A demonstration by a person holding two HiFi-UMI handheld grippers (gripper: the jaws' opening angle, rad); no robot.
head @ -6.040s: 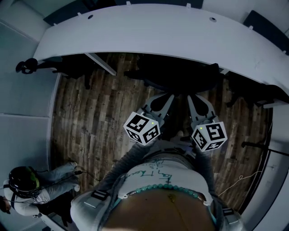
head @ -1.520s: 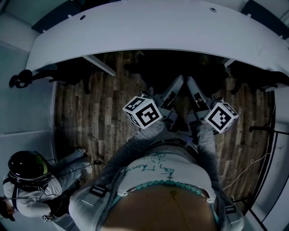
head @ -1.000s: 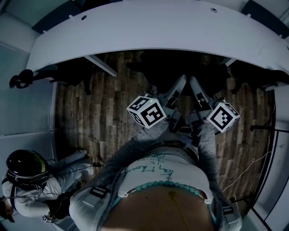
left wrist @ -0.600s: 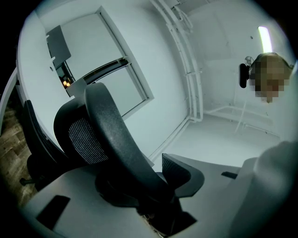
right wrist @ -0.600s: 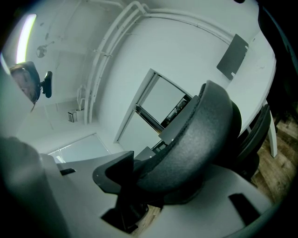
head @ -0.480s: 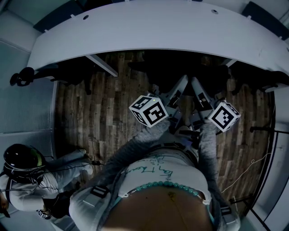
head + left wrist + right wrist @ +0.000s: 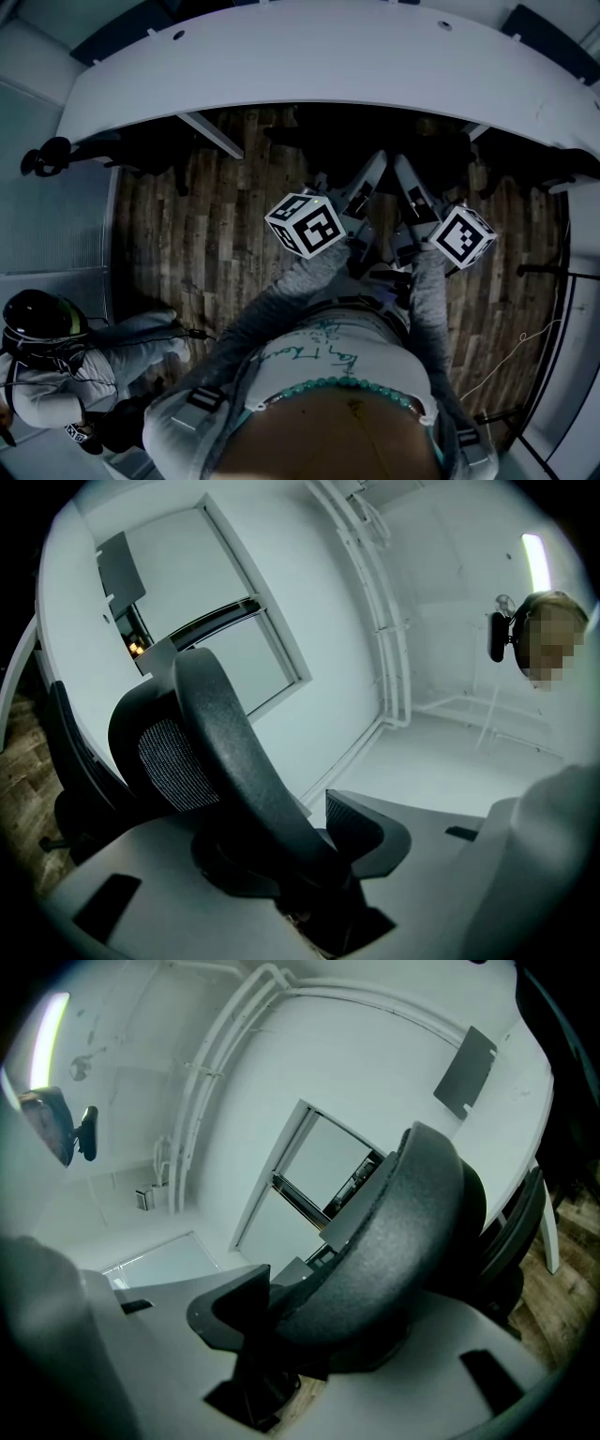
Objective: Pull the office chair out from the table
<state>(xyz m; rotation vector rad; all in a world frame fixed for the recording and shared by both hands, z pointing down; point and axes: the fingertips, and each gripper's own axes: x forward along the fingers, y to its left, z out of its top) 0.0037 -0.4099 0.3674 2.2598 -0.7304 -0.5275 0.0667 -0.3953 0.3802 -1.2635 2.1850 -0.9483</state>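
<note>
The black office chair [image 7: 328, 141] stands tucked against the curved white table [image 7: 309, 66], mostly in shadow. Both grippers reach forward to the top of its back. In the left gripper view the curved black back frame [image 7: 234, 752] runs down between the jaws, and my left gripper [image 7: 314, 860] is shut on it. My right gripper [image 7: 300, 1335] is likewise shut on the thick black frame [image 7: 403, 1232]. From the head view the left gripper [image 7: 373, 176] and the right gripper [image 7: 405, 178] sit close together on the chair back.
More dark chairs stand under the table at the left [image 7: 141, 150] and the right [image 7: 525, 164]. A white table leg [image 7: 211, 134] slants down at the left. A person in a helmet [image 7: 42, 323] crouches at the lower left on the wood floor [image 7: 206, 244].
Six seconds ago both grippers hung back from the chair; they have since reached forward onto its back. Over the last second they stay put; the crouching person has shifted slightly.
</note>
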